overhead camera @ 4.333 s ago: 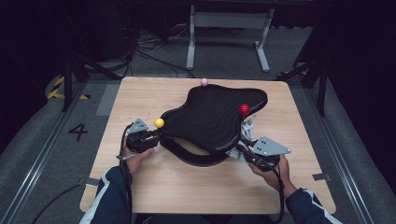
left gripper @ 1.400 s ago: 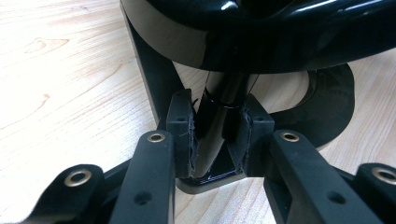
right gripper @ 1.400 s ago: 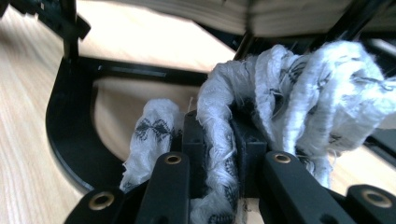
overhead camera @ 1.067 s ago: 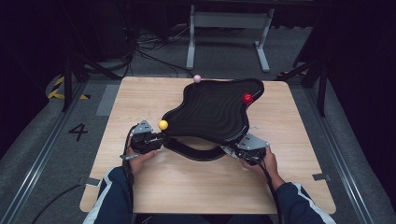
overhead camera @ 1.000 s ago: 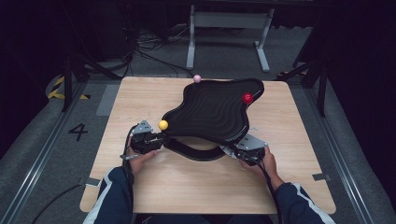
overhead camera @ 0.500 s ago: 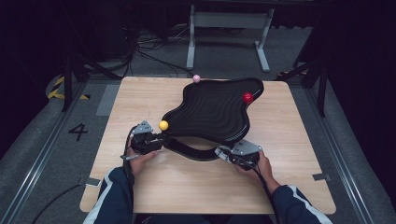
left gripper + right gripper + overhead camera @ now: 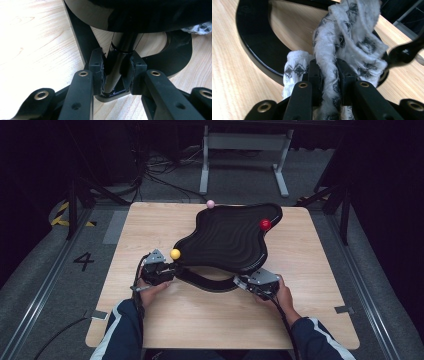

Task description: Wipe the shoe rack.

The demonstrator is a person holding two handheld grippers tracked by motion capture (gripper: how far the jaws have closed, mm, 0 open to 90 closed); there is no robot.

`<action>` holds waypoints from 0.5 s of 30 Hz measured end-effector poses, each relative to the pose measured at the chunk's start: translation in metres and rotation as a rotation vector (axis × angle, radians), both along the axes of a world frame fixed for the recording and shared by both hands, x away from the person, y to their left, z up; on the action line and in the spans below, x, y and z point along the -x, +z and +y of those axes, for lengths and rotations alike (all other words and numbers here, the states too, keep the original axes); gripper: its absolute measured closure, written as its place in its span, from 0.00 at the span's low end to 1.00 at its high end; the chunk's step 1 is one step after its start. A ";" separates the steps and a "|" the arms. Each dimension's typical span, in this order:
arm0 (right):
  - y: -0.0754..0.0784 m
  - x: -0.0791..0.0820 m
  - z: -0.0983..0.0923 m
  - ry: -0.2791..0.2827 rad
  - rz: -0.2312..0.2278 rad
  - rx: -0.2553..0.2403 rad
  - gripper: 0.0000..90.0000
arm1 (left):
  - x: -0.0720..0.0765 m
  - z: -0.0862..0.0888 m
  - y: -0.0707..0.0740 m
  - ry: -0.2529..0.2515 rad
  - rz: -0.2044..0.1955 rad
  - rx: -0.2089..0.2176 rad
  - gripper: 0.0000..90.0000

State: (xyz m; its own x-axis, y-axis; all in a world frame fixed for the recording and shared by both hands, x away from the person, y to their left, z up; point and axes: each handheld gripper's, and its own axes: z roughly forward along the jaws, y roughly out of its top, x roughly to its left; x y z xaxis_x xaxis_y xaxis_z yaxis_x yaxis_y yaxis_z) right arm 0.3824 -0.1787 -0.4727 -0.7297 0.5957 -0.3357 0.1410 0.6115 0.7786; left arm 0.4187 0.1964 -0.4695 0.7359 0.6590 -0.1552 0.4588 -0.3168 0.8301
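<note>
A black wavy-topped board (image 7: pixel 230 237) stands on a curved black base (image 7: pixel 210 282) on the wooden table (image 7: pixel 310 270). A yellow ball (image 7: pixel 175 254), a pink ball (image 7: pixel 210 203) and a red ball (image 7: pixel 265 224) sit at its corners. At the near left corner my left gripper (image 7: pixel 167 269) is shut on the board's glossy black post (image 7: pixel 122 47), just under the yellow ball. My right gripper (image 7: pixel 240 281) is shut on a white cloth with a black pattern (image 7: pixel 347 42), held against the near right end of the base (image 7: pixel 252 37).
The table's near half (image 7: pixel 215 325) is bare wood in front of the person's forearms. Beyond the far edge stand a grey metal frame (image 7: pixel 245 142) and loose cables (image 7: pixel 160 175) on the floor. A tape mark "4" (image 7: pixel 83 260) lies left of the table.
My right gripper has slid left along the base with the cloth. Since the oldest frame the board has turned a little, its red ball farther back. My left gripper has stayed put.
</note>
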 end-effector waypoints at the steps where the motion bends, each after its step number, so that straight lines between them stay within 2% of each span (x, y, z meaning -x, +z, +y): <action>1: 0.000 -0.001 -0.001 -0.003 -0.004 0.008 0.85 | 0.000 0.000 0.000 0.001 -0.004 -0.001 0.79; 5: 0.002 -0.002 -0.006 -0.014 0.000 0.028 0.85 | -0.001 -0.001 -0.001 0.003 -0.001 0.012 0.79; 7: 0.001 -0.005 -0.012 -0.030 0.011 0.016 0.85 | -0.001 -0.001 0.000 -0.007 -0.003 -0.003 0.79; 8: 0.001 -0.006 -0.015 -0.040 0.018 0.014 0.85 | -0.001 -0.002 -0.001 -0.005 0.001 0.007 0.79; 15: 0.001 -0.005 -0.014 -0.032 0.027 0.001 0.85 | 0.000 -0.002 -0.001 -0.007 0.016 0.011 0.79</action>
State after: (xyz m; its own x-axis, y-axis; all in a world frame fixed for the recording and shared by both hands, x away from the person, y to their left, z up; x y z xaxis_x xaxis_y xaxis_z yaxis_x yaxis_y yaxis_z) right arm 0.3870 -0.1932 -0.4721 -0.7188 0.6188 -0.3170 0.1815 0.6072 0.7736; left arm 0.4190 0.1943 -0.4701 0.7376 0.6525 -0.1738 0.4699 -0.3111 0.8261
